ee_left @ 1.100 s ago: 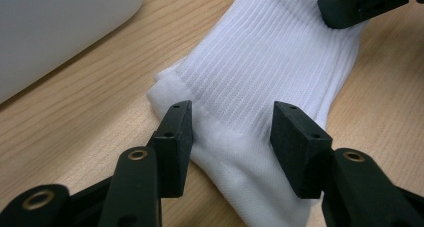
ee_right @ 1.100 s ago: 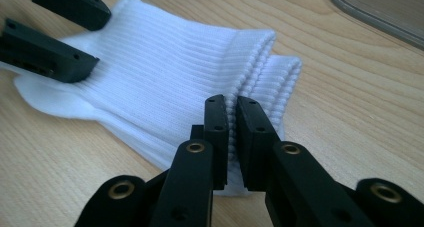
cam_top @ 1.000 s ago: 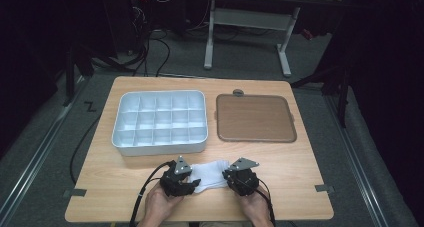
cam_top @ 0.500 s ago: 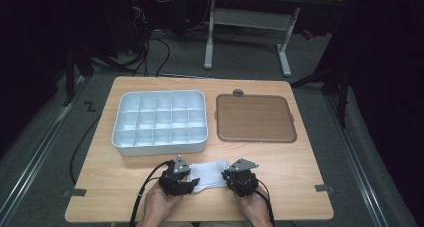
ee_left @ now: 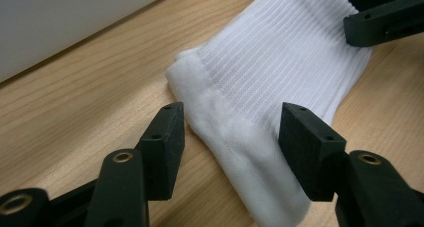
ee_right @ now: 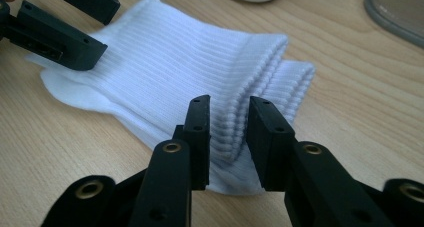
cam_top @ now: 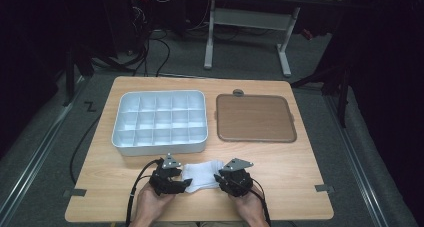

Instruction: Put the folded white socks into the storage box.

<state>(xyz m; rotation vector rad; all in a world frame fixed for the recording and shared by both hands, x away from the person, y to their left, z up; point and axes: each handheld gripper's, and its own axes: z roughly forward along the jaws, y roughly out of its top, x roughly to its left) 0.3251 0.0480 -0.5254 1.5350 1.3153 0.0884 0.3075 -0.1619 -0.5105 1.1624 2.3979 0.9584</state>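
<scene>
A folded white ribbed sock (cam_top: 202, 174) lies on the near edge of the wooden tabletop (cam_top: 300, 167), in front of the white compartment tray (cam_top: 159, 122) and well apart from the brown lid (cam_top: 254, 118). The left hand-held gripper (cam_top: 186, 183) straddles the sock's smooth end, its jaws standing wide on either side, the pads just clear of the cloth. The right hand-held gripper (cam_top: 218, 178) sits at the ribbed cuff, where a bunched fold rises between its narrowly parted jaws; whether the pads press on it cannot be told.

The sock looks light, soft and limp: it should sag and unfold if lifted by one corner, and it will not slip or break. The thick cuff layers, or the folded edge, seem the surest places to pinch, one at each end to keep it flat.

Against the earlier pictures, both sets of jaws have just been opening, the right from nearly closed, with the sock between them; hands and sock lie where they were.
</scene>
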